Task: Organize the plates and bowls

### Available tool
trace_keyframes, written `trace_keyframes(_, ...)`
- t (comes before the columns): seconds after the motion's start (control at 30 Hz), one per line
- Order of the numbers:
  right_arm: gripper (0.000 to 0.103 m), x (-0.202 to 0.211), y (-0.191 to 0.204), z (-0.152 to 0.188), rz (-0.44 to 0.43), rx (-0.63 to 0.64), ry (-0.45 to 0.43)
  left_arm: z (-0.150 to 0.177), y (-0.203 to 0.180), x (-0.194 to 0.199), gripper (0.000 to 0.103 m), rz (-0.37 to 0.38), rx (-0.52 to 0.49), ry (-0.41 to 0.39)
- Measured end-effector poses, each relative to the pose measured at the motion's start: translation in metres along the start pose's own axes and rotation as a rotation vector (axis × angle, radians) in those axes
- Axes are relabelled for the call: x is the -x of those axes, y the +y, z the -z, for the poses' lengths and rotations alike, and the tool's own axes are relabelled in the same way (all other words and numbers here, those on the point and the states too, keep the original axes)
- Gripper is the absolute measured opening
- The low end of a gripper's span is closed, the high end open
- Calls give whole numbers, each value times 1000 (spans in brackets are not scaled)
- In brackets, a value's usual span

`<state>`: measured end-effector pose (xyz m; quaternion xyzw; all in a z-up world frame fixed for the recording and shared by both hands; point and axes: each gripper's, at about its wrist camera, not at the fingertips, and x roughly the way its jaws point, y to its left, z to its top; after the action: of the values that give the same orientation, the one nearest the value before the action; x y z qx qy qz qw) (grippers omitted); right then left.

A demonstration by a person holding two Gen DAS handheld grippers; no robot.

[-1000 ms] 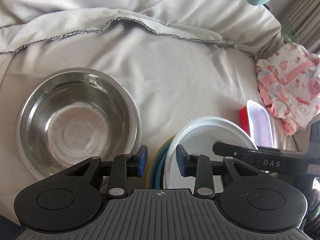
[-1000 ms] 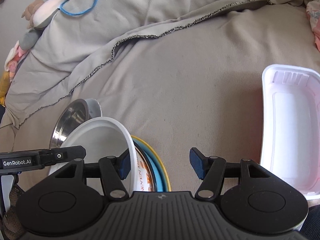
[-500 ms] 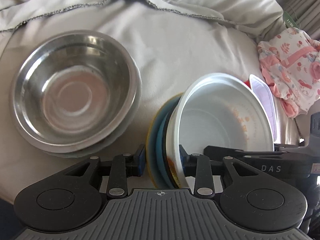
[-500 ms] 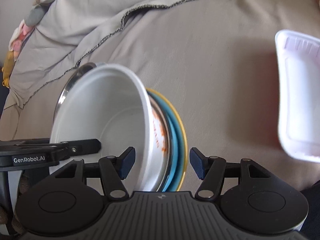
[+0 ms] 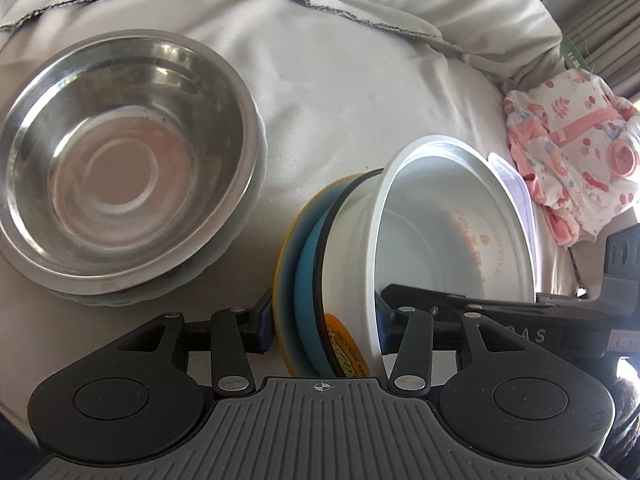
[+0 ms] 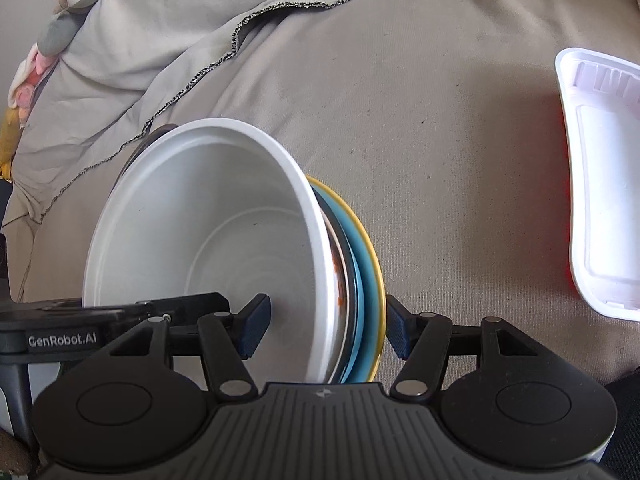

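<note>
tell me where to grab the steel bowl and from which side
Grip the steel bowl by its rim, on the near edge facing the left gripper, coming down from above with one finger inside and one outside. It sits upright and empty on a white plate, and its thin flared lip is the only part jaws could pinch.

Home bedroom: rumpled bedsheet [image 5: 360, 92], baby clothes [image 5: 568, 152]
</note>
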<state>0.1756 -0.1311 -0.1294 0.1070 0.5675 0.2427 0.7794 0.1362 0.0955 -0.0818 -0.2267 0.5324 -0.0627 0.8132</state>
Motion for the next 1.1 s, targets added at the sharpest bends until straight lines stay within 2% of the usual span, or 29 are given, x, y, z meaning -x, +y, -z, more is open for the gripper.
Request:
trace_keyframes(0.23,61,-1,9,2,3,21,4,-4,-3,-6,54,-1,7,25)
trace_keyframes(0.47,61,0,0,-1,-19,4,10,-5,-4,-11,57,14,-4,38)
trace_keyframes(0.7,61,-1,-8,-1,-47,-26,24,-7,-3,-14,58,15,0,52)
trace_keyframes(0.8,57,-1,-8,-1,-62,-28,30,-8,-2,-14,58,19,2,59)
trace_keyframes(1.1,57,2,-8,1,-62,-41,37,-11,1,-13,58,22,0,67)
